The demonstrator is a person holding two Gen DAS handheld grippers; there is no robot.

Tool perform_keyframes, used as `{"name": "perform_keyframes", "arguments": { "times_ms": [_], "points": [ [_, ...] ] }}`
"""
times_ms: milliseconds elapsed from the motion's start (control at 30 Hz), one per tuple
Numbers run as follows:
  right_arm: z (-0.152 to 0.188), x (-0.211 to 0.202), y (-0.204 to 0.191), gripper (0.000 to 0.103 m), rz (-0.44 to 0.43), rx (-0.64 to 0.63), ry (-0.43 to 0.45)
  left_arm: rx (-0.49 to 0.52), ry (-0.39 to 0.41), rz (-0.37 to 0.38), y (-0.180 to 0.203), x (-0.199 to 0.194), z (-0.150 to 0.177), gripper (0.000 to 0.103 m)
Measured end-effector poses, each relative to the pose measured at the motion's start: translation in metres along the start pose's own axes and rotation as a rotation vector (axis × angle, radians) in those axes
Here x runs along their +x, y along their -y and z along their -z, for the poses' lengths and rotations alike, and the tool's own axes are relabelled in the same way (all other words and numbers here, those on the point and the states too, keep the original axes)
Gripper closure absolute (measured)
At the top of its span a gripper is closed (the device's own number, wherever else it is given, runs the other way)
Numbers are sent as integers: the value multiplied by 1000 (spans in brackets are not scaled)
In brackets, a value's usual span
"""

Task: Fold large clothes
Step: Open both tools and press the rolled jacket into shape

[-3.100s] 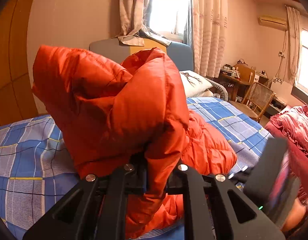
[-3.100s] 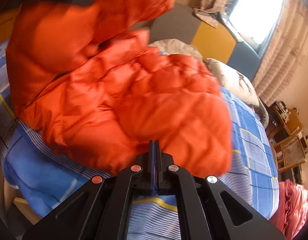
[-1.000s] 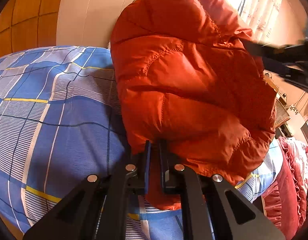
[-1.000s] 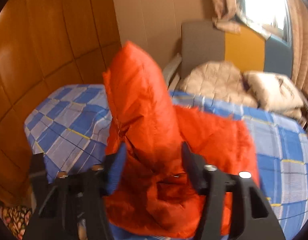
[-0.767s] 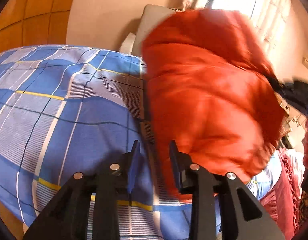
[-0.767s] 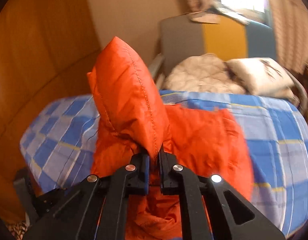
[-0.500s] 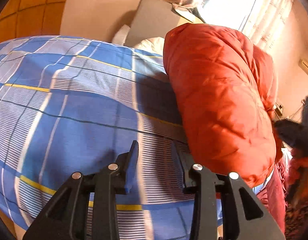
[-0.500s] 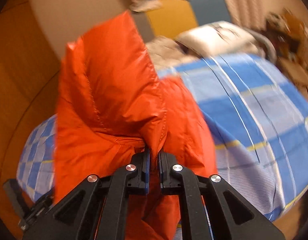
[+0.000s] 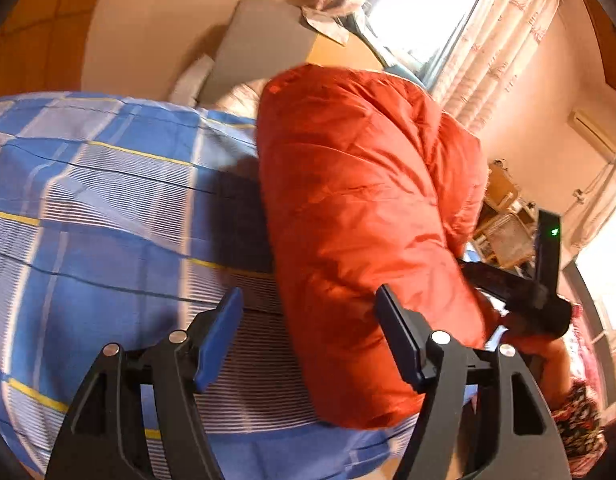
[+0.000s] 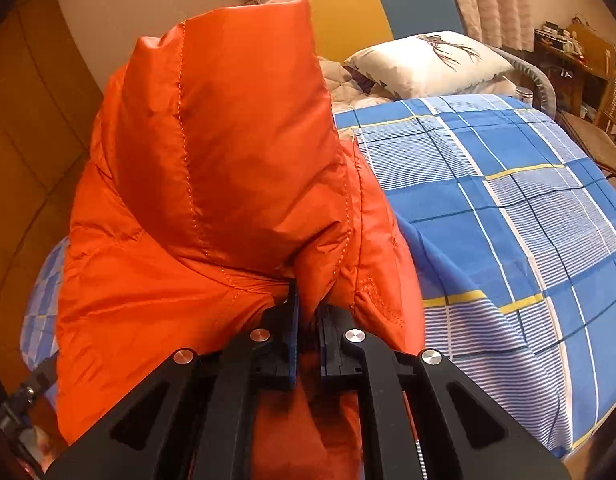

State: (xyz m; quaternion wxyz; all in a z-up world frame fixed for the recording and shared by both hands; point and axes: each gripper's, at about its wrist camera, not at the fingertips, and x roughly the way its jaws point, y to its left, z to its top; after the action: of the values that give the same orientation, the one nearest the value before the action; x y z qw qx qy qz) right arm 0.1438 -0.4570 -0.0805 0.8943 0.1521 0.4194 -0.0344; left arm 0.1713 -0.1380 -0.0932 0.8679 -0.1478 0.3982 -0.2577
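Note:
An orange puffer jacket (image 9: 364, 216) is bundled and held up above the blue checked bed (image 9: 87, 216). My left gripper (image 9: 308, 336) is open and holds nothing; its right finger lies against the jacket's lower edge. My right gripper (image 10: 307, 312) is shut on a fold of the orange jacket (image 10: 211, 184), which rises in front of the camera and hides the bed's left part. The right gripper's body also shows in the left wrist view (image 9: 524, 284), behind the jacket.
The blue checked bedspread (image 10: 508, 216) covers the bed. A white pillow (image 10: 428, 60) and a quilted blanket lie at the headboard (image 10: 348, 16). A curtained window (image 9: 420, 12), a wicker chair (image 10: 612, 120) and a cluttered desk stand to the right.
My left gripper let go of the jacket and opened wide. My right gripper closed on the jacket and lifted it, swinging it toward the bed's right side.

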Motion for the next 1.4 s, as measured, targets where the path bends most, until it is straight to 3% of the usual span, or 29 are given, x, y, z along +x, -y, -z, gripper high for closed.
{"name": "perform_keyframes", "arguments": {
  "times_ms": [100, 200, 267, 400, 533, 633, 667, 733, 767, 833, 967, 1033, 1100, 1167, 1267, 1400],
  "points": [
    [-6, 6, 0, 97, 2, -9, -17, 64, -42, -4, 21, 15, -9, 28],
    [-10, 2, 2, 95, -25, 13, -26, 112, -71, -74, 32, 34, -18, 24],
    [-14, -14, 3, 89, -41, 22, 33, 100, -117, -83, 34, 44, -22, 25],
    [-22, -50, -6, 88, -86, -18, 181, 77, -101, -87, 31, 43, -18, 26],
    [-36, -59, -36, 88, -36, -132, 237, 41, -101, -85, 27, 44, -17, 26],
    [-48, -58, -35, 87, -40, -84, 205, 41, -110, -84, 28, 44, -18, 26],
    [-49, -57, -26, 83, -48, -20, 180, 44, -112, -87, 29, 44, -18, 26],
    [-44, -56, -10, 64, -68, 57, 124, 63, -119, -107, 31, 46, -17, 26],
    [-40, -59, -6, 64, -55, 67, 119, 71, -121, -115, 31, 47, -17, 26],
    [-36, -76, -4, 64, 2, 27, 193, 79, -119, -119, 30, 48, -15, 26],
    [-52, -93, -45, 66, -125, -142, 257, 86, -107, -143, 31, 50, -13, 26],
    [-65, -75, -74, 72, -127, -262, 225, 98, -101, -158, 34, 50, -12, 26],
    [-76, -37, -88, 75, -21, -337, 155, 96, -104, -161, 33, 51, -13, 26],
    [-80, 18, -64, 81, 135, -303, 50, 91, -105, -145, 33, 50, -14, 25],
    [-71, 64, -2, 82, 50, -62, -33, 83, -92, -84, 32, 46, -15, 18],
    [-63, 72, 12, 82, 57, -49, -49, 80, -107, -48, 34, 47, -16, 15]
  ]
}}
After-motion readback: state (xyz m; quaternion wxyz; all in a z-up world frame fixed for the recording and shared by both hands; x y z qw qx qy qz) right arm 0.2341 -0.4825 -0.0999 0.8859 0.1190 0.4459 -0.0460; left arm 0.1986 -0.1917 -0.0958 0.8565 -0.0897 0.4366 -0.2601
